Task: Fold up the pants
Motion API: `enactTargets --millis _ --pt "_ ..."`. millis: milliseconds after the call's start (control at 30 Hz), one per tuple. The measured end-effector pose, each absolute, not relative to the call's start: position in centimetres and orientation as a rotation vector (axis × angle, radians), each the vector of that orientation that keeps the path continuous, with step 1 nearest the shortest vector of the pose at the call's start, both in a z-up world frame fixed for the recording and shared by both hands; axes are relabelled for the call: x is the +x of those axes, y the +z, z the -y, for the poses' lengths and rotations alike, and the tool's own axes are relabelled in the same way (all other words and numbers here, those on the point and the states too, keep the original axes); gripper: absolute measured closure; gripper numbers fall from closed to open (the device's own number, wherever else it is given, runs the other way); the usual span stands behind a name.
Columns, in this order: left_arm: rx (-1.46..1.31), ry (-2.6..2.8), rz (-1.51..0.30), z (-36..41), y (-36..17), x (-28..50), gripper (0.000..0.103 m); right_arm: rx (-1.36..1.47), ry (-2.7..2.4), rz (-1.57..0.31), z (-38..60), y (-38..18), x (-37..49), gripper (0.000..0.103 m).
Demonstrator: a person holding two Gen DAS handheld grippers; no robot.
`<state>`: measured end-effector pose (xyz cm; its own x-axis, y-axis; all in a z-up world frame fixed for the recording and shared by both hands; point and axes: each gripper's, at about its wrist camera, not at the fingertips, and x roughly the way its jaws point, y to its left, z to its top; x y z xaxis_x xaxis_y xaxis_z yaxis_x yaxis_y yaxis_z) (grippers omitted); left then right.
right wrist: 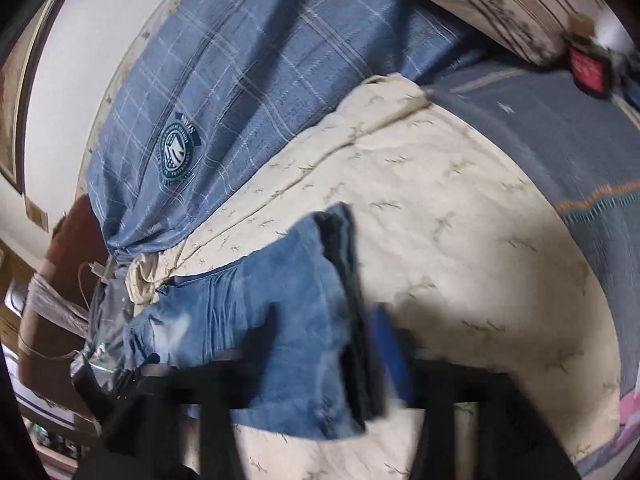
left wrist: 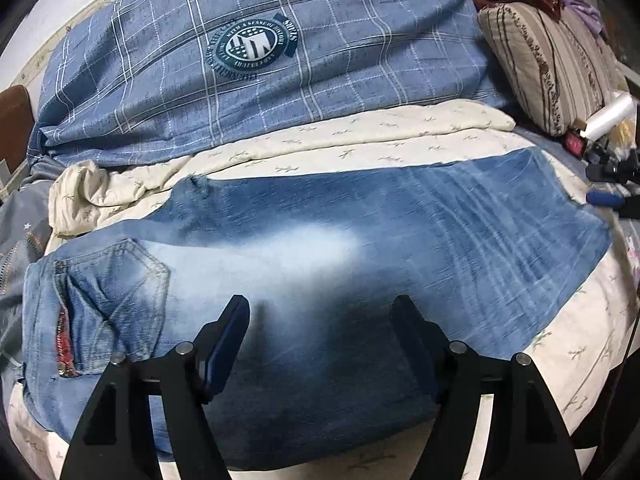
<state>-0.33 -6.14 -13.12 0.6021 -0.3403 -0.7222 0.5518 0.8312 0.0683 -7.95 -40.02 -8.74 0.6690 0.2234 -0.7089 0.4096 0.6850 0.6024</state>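
- Bed (left wrist: 576,344) — covered by a cream sheet printed with small sprigs; it carries everything else in both wrist views.
- Blue checked quilt (left wrist: 248,80), heaped along the far side of the bed, with a round dark-teal badge (left wrist: 251,46) printed on it; the same quilt (right wrist: 224,92) appears in the right wrist view.
- Jeans (left wrist: 320,248) — faded blue denim, lying flat across the cream sheet in front of the quilt. The waist end, with a stitched back pocket (left wrist: 116,300), is at the left; the leg end reaches toward the right. In the right wrist view the jeans (right wrist: 288,312) lie doubled, a darker layer showing along their right edge.
- Striped pillow (left wrist: 548,64), standing at the far right of the bed, beside the quilt.
- Grey bedcover (right wrist: 560,148) with a coloured band, to the right of the cream sheet.
- Left claw (left wrist: 320,320): jaws wide apart, hovering over the pale middle of the jeans; nothing is between the pads, and a dark shadow lies on the denim beneath.
- Right claw (right wrist: 324,344): blurred, its jaws parted astride the leg end of the jeans; the blue pad (right wrist: 388,356) sits at the denim's dark edge, and no pinch on the cloth is visible.
- White plastic roll (left wrist: 610,114) and small dark items at the right edge of the bed, near the pillow.
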Motion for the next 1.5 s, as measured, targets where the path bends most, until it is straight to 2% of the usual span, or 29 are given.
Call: enactTargets --millis 267,467,567,633,700,867,1200,1500 --pt "0.19 -0.621 -0.784 9.5 -12.7 -0.8 0.028 0.91 -0.008 -0.918 40.2 -10.4 -8.1 0.04" --pt "0.249 -0.637 -0.799 11.8 -13.5 -1.7 0.028 0.926 0.044 -0.971 39.7 -12.2 -5.9 0.04" --pt "0.266 -0.619 -0.84 11.7 -14.2 -1.2 0.028 0.944 0.074 -0.97 39.5 -12.7 -4.9 0.045" --pt "0.255 -0.617 -0.862 11.6 -14.5 -0.9 0.026 0.95 0.093 -0.989 38.9 -13.1 -4.1 0.064" --pt "0.247 -0.617 -0.868 11.5 -14.5 -0.8 0.025 0.909 0.082 -1.004 38.0 -13.1 -3.5 0.074" --pt "0.23 -0.611 -0.862 10.9 -14.1 -0.7 0.025 0.86 0.104 -0.915 36.7 -10.8 -3.6 0.084" --pt "0.113 -0.505 -0.763 6.5 -11.5 0.3 0.025 0.853 0.249 -0.775 31.6 -7.0 -1.6 0.084" --pt "0.021 -0.425 -0.724 0.7 -9.9 1.9 0.025 0.887 0.37 -0.82 25.5 -7.9 2.7 0.085"
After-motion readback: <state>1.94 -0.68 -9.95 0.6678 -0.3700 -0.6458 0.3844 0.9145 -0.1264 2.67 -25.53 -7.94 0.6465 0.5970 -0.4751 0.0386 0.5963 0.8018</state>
